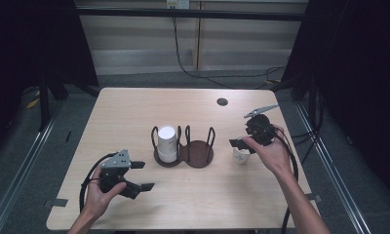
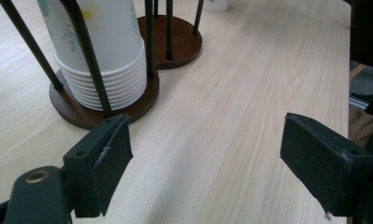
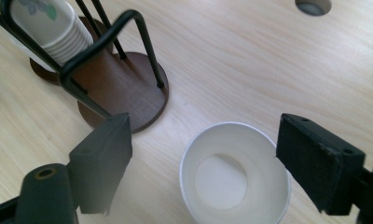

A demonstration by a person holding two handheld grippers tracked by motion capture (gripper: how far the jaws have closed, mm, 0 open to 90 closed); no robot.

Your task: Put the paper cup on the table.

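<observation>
We have one loose paper cup (image 3: 236,175) standing upright on the worktop (image 1: 134,112), just right of the cup holder (image 1: 199,155) — our right gripper (image 3: 201,163) hangs over it, jaws released on either side of the rim. Nothing is grasped yet. The stack of cups (image 1: 166,143) sits in the holder's left ring; the right ring is bare. Our left gripper (image 1: 140,175) waits near the front edge, jaws released too — the grasp and whatever follows are left, we judge.

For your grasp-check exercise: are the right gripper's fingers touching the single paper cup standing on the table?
Apart. In the right gripper view, the right gripper is open around the paper cup; table wood shows between the left finger and the rim, and the right finger hangs above it.
</observation>
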